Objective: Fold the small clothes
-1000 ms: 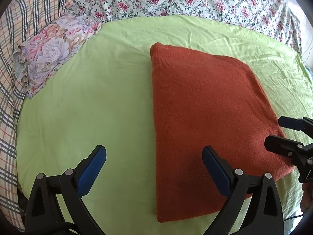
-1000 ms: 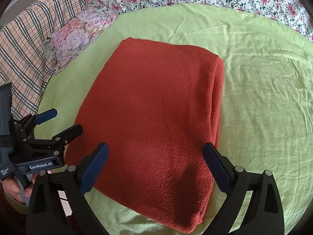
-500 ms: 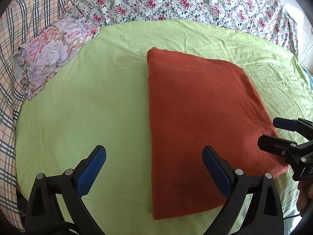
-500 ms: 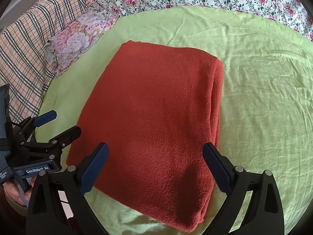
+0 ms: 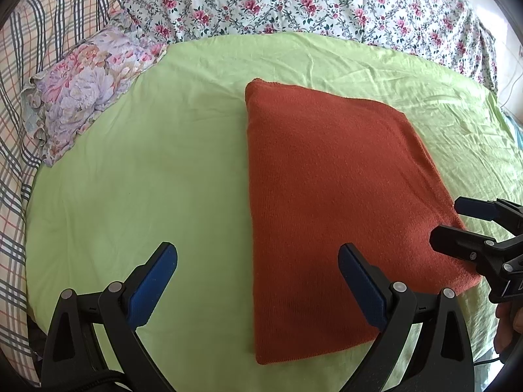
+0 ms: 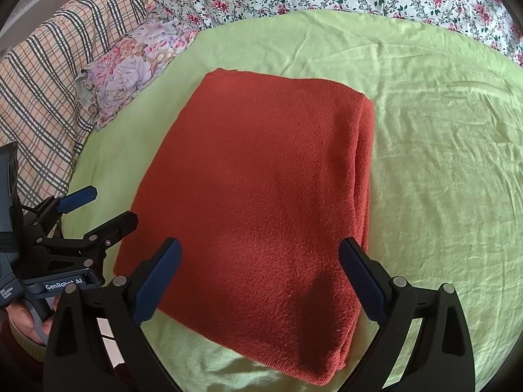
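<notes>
Both tongs (image 5: 258,281) (image 6: 260,277) are black, blue-padded, silver-riveted; the left one's body reads "GenRobot.AI"

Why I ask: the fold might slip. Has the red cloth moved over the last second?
No. The red cloth keeps the same gap to the floral pillow in the left wrist view; only the camera drifted.

right gripper (image 5: 457,222) body cut off, holding hand (image 6: 26,320) mostly hidden

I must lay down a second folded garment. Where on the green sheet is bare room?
Left of the folded rust-red knit garment, the light green bedsheet is bare up to the small floral pillow. Right of it is bare too. The near edge is crowded: the left gripper and right gripper hang open there.
</notes>
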